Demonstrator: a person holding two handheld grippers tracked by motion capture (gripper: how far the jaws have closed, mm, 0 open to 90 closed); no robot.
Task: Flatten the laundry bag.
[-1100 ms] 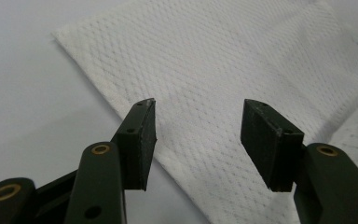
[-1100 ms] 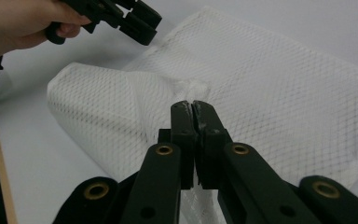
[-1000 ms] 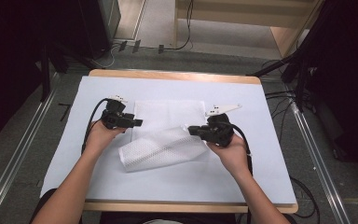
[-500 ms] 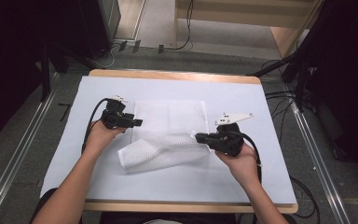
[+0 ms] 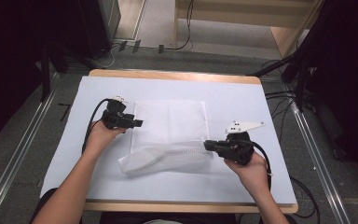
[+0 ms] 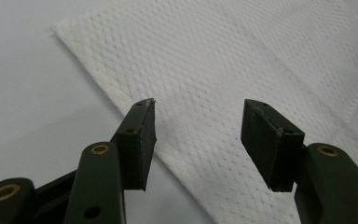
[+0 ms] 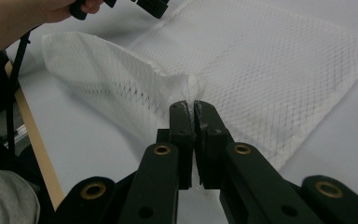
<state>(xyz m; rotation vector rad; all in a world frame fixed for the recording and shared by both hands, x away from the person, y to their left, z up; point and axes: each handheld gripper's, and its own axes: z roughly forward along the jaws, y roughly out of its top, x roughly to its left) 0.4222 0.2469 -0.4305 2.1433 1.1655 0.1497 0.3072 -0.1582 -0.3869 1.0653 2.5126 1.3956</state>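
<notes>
On the table (image 5: pixel 270 107), covered by a pale sheet, I see a white mesh bag (image 5: pixel 170 121) lying near the middle, its far part flat and its near edge lifted and rolled over into a loose fold. My right gripper (image 5: pixel 208 145) sits at the right end of that fold; in the right gripper view its jaws are pressed together with a pinch of the mesh caught between the tips, and the fabric rises from them in a raised ridge running toward the person's left hand (image 7: pixel 51 11) at the top of that frame. My left gripper (image 5: pixel 137 123) is at the bag's left edge, about level with the flat part. In the left gripper view its jaws stand wide apart above the mesh, nothing between them (whether the tips touch the fabric I cannot tell), with the bag's edge passing diagonally under the left jaw and bare sheet beyond it.
</notes>
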